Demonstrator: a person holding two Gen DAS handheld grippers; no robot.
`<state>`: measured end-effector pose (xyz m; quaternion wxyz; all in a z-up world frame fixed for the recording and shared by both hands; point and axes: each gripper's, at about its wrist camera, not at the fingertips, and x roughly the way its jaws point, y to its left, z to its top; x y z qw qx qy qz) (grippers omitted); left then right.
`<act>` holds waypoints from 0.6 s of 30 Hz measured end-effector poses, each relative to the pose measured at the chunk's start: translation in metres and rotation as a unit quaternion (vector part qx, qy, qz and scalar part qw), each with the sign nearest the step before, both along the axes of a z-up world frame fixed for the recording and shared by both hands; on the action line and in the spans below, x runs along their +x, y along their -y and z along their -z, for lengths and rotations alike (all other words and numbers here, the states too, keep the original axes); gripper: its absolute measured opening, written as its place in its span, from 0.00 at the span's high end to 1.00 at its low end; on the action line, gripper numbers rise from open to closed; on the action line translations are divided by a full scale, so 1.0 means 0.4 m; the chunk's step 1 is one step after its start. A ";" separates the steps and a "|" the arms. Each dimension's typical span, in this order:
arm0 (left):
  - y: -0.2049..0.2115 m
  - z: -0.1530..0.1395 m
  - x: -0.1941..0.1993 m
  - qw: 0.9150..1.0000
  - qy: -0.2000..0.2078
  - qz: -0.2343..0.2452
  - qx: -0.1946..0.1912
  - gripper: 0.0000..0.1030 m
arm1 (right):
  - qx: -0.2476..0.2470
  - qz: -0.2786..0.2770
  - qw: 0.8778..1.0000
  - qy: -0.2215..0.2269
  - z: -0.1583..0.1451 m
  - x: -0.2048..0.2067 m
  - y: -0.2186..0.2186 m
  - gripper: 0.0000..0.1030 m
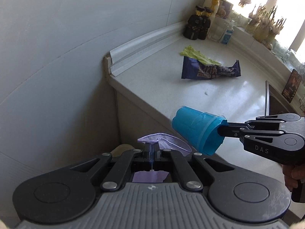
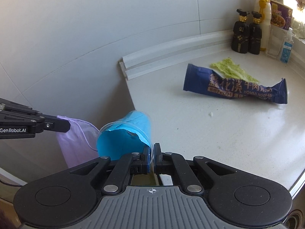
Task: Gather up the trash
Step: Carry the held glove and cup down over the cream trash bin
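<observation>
My left gripper [image 1: 152,148] is shut on the rim of a thin purple trash bag [image 1: 167,143], held beside the counter's left end; the gripper also shows in the right wrist view [image 2: 63,125], with the bag [image 2: 78,145] hanging under it. My right gripper [image 2: 151,152] is shut on the rim of a clear plastic cup with blue paper inside [image 2: 124,135]. The cup [image 1: 196,127] hangs tilted just above and right of the bag's mouth, with my right gripper [image 1: 222,129] at its rim. A blue noodle wrapper [image 2: 236,87] and a lettuce leaf [image 2: 230,68] lie on the white counter [image 2: 209,133].
Two dark bottles [image 2: 247,36], a yellow-capped bottle [image 2: 264,5], a clear sanitizer bottle [image 2: 286,47] and a box stand at the counter's back corner. A sink edge [image 1: 267,99] is at the right. Garlic bunches [image 1: 266,22] line the windowsill. A tiled wall [image 1: 57,47] is on the left.
</observation>
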<state>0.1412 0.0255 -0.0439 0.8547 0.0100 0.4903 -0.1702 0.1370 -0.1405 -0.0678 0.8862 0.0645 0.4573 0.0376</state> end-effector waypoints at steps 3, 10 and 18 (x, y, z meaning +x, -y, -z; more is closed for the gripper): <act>-0.020 0.032 -0.009 1.000 -0.014 -0.008 -0.002 1.00 | 0.000 -0.002 1.000 -0.011 0.027 -0.004 -0.026 0.98; -0.064 0.117 -0.021 0.998 -0.044 -0.031 -0.016 1.00 | -0.001 0.002 0.999 -0.040 0.107 -0.016 -0.076 0.98; -0.097 0.243 -0.025 0.995 -0.075 -0.058 -0.010 1.00 | -0.004 0.017 0.997 -0.080 0.256 -0.023 -0.128 0.98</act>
